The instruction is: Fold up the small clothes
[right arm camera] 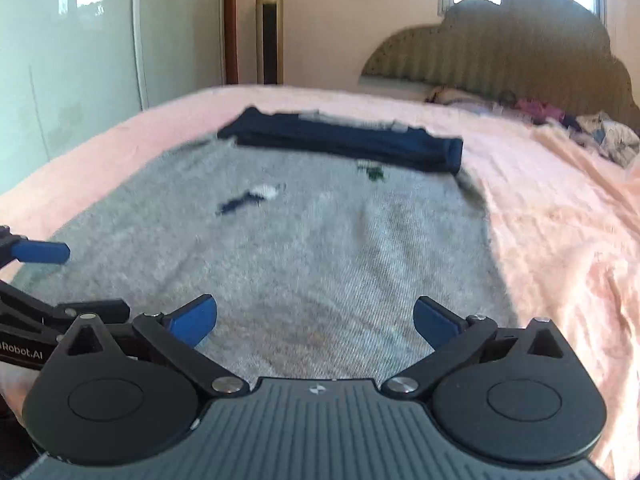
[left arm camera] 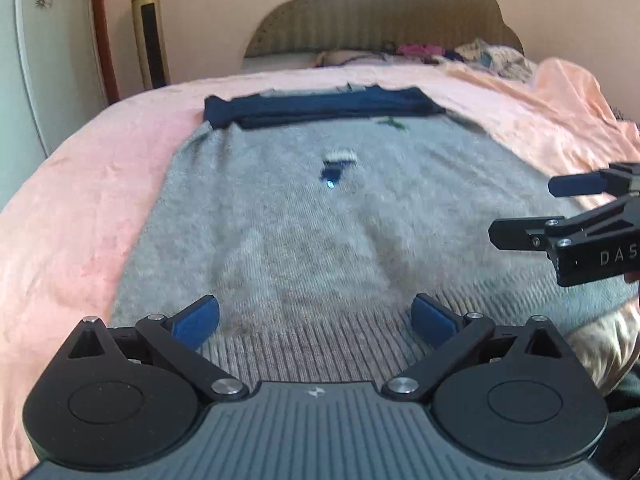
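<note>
Grey sweater [left arm camera: 320, 216] lies flat on the pink bed [left arm camera: 100, 184], hem nearest the cameras, neck end at 12 o'clock. Navy sleeves [left arm camera: 320, 110] are folded across its top as one dark band, also seen in the right wrist view [right arm camera: 352, 142]. Small blue-and-white motif [left arm camera: 334, 166] sits mid-chest; a green mark [left arm camera: 394, 123] is just below the band toward 1 o'clock.

Left gripper [left arm camera: 316, 316]: fingers spread wide, nothing between them, hovering over the ribbed hem [left arm camera: 312, 344]. Cannot tell if the pads touch the knit.

Right gripper [right arm camera: 316, 316]: fingers likewise wide apart, empty, over the sweater's lower right area, close to the sweater's right edge. In the left wrist view it shows at 3 o'clock [left arm camera: 520, 212], fingers parted, above the fabric. In the right wrist view the left gripper's blue pad [right arm camera: 40, 252] pokes in at 9 o'clock.

Background: headboard [left arm camera: 384, 20] at 12 o'clock, clothes pile [left arm camera: 480, 54] on the bed at 1 o'clock, gold tower fan [left arm camera: 148, 28] at 11 o'clock. Frames slightly motion-blurred.
</note>
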`<state>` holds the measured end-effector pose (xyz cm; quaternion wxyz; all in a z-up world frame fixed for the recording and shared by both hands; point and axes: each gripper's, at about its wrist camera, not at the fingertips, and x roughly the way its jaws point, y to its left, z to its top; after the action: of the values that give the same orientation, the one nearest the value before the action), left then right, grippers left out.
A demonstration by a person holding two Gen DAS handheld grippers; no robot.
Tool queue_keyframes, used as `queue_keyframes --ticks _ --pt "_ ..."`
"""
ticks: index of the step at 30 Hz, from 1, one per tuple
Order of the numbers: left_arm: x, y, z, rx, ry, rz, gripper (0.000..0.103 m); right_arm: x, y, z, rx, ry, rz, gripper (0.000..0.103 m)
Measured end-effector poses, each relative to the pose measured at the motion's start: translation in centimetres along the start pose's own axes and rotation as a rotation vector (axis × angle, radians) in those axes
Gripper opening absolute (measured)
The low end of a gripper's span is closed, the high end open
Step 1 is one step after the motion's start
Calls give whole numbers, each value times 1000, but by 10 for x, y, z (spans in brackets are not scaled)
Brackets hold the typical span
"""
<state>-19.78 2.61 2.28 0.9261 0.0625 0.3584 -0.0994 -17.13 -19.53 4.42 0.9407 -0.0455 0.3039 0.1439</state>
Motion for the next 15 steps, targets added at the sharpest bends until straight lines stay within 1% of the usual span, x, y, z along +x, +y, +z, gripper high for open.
queue_keyframes --ticks 1,2,3,4,5,8,10,11,13,15 --pt "0 1 -6 -15 -15 -2 103 2 0 -2 -17 26 5 103" --pt "0 2 -7 -30 -16 -9 103 9 1 -6 -29 80 5 103" --pt "-1 3 -7 -30 -12 -5 103 20 1 -12 -36 154 -1 103" --pt "-4 2 -7 -28 -15 3 103 17 -2 -18 -4 124 7 103" --pt "-7 2 -7 -28 -18 7 103 14 -3 -19 12 119 13 103" --pt "-10 0 -15 -7 -15 -5 103 4 0 -22 -2 103 1 103" --pt "-12 0 -19 -19 -27 -4 103 3 0 -33 7 114 18 103" --pt "-14 -1 -18 -16 -29 1 103 1 1 -36 10 93 14 103" --pt "-19 -5 -19 2 -39 -4 103 -6 5 -34 0 97 3 103" --pt "-14 -5 -23 -2 -22 -10 103 -11 8 -35 -5 94 22 103"
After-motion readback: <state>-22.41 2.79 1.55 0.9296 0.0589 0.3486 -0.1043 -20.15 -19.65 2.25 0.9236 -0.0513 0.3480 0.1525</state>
